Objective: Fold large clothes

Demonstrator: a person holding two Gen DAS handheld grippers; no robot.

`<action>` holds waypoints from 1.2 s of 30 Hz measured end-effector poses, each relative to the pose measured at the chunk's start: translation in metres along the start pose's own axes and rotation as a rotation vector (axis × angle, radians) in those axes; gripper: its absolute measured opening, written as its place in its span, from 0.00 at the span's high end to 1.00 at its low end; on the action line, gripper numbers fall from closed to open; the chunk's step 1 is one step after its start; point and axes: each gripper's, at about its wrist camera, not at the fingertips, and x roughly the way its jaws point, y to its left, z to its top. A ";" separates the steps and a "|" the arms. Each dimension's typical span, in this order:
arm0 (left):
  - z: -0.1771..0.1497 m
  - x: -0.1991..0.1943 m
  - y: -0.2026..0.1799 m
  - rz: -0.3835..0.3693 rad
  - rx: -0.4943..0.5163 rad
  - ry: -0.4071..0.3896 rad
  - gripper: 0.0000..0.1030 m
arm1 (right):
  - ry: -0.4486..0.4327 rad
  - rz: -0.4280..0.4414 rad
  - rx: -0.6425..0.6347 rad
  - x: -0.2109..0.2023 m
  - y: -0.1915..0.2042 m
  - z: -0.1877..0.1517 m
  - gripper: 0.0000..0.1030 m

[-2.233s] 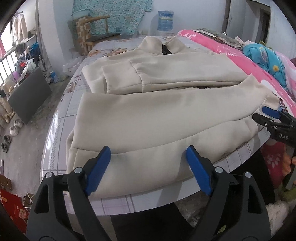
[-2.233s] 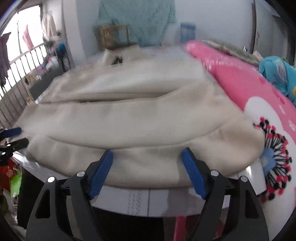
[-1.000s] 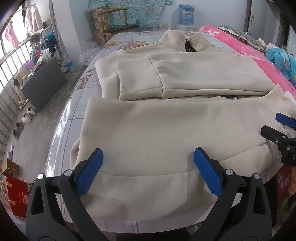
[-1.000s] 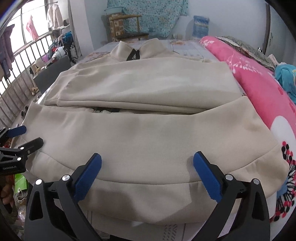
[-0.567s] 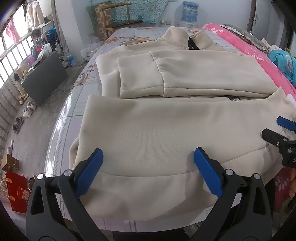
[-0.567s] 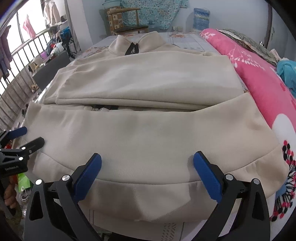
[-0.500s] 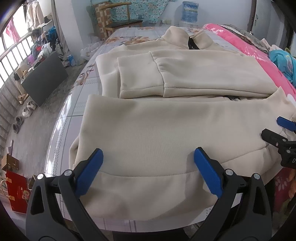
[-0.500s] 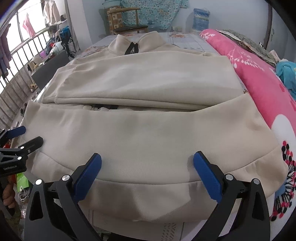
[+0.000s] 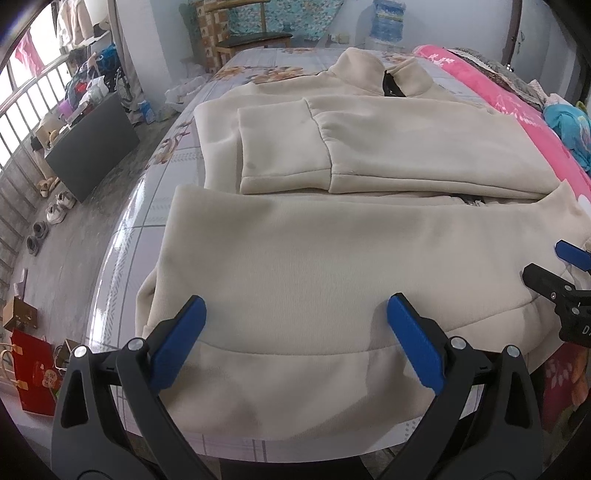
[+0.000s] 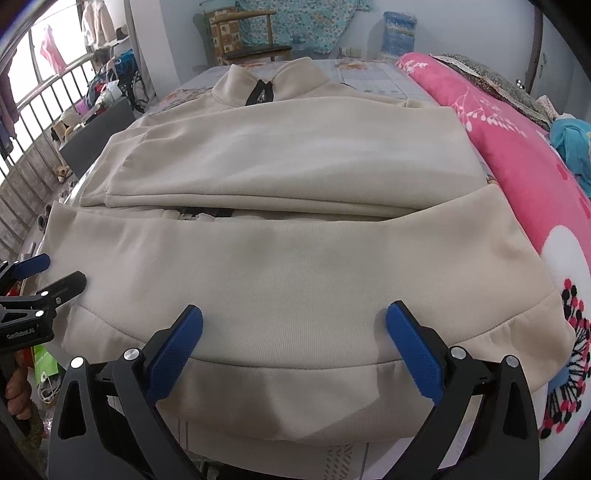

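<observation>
A large cream zip-up jacket [image 9: 351,258] lies flat on the bed, also in the right wrist view [image 10: 295,266]. Its sleeves are folded across the chest and its bottom part is folded up toward them. The collar [image 9: 384,70] is at the far end. My left gripper [image 9: 295,332] is open and empty, over the hem near the jacket's left corner. My right gripper [image 10: 293,339] is open and empty, over the hem toward the right. Each gripper shows at the edge of the other's view, the right one [image 9: 557,269] and the left one [image 10: 48,273].
The bed has a glossy checked cover [image 9: 122,236]. A pink floral quilt [image 10: 528,166] and a blue garment [image 9: 569,125] lie along the right. The floor at left holds shoes [image 9: 55,210], a dark board [image 9: 92,147] and a red bag [image 9: 33,373]. A chair [image 9: 243,37] and a water bottle [image 9: 388,18] stand behind.
Both grippers have risen and pulled back slightly from the hem since two seconds ago, staying open. The jacket has not moved in the last half second.
</observation>
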 end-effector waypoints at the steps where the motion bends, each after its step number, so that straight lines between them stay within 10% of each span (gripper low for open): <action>1: 0.000 0.000 0.000 0.002 -0.001 0.004 0.07 | 0.001 0.000 0.000 0.000 0.000 0.000 0.06; 36: 0.003 0.001 0.002 -0.021 0.044 0.012 0.07 | 0.152 0.032 -0.020 0.006 -0.001 0.018 0.06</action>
